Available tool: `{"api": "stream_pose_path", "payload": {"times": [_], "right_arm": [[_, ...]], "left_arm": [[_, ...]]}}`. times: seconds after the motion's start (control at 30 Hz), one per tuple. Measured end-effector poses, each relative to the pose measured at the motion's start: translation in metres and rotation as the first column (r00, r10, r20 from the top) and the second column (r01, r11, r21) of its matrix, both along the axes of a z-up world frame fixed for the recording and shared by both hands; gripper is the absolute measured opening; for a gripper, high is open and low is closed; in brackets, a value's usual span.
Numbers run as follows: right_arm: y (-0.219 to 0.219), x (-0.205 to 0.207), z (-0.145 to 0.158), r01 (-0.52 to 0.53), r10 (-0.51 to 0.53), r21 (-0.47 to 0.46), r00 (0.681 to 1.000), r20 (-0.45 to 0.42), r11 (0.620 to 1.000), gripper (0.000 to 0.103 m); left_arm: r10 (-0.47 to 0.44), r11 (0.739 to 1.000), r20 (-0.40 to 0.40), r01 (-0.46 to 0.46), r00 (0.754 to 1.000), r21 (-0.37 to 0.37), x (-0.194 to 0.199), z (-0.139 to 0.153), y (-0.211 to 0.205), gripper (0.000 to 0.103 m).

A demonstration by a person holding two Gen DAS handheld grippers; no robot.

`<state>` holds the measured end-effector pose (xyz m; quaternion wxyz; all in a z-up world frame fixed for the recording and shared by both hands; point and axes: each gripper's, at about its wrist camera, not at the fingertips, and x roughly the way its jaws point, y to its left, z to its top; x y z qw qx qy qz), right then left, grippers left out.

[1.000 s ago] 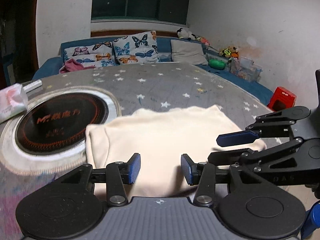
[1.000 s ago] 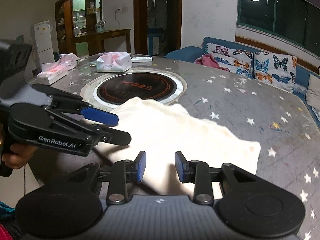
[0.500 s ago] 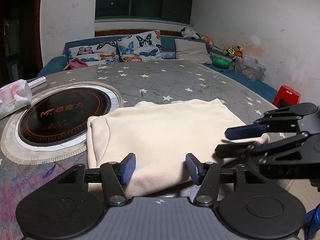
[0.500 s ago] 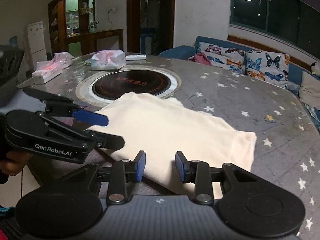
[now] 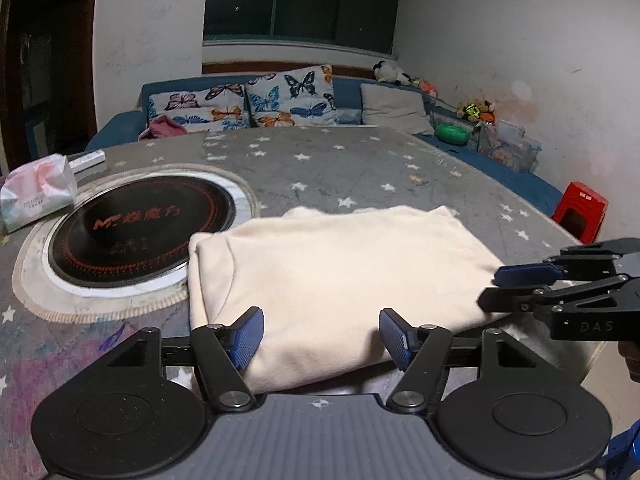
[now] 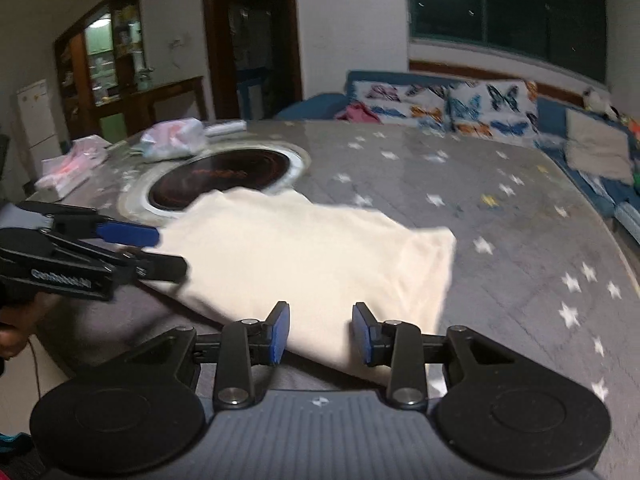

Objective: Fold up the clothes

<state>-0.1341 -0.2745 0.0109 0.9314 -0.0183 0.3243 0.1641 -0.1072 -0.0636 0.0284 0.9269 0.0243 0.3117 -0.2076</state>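
Where the round black hotplate (image 5: 138,229) is set into the star-patterned grey desk (image 5: 360,164), a folded cream garment (image 5: 340,276) lies just beside it, one corner touching the hotplate's pale ring. The left tool (image 5: 320,338) hangs at the garment's near edge, away from the hotplate, its blue pads spread wide and gripping nothing. The right tool (image 6: 320,332) sits at the garment's other near corner, farther from the hotplate, likewise released with cloth showing between its pads but not pinched. Beyond the hotplate lies a pink-and-white tissue pack (image 5: 38,190). Farther past the hotplate, butterfly-print cushions (image 5: 248,102) line a blue sofa (image 5: 120,128).
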Motion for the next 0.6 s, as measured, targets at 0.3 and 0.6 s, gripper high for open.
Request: {"api": "stream_pose_path", "payload": {"times": [0.3,0.6], "right_arm": [[-0.008,0.006,0.002,0.006,-0.005,0.011,1.000,-0.014,1.000,0.032],[0.000,0.006,0.012,-0.036,0.036,-0.034,0.999,-0.003,0.999,0.035]], "left_arm": [[0.003,1.000,-0.010,-0.003,1.000,-0.010,0.001,-0.004,0.005,0.068],[0.042,0.998,-0.003,-0.042,0.999,-0.037,-0.002,0.009,0.017,0.079]]}}
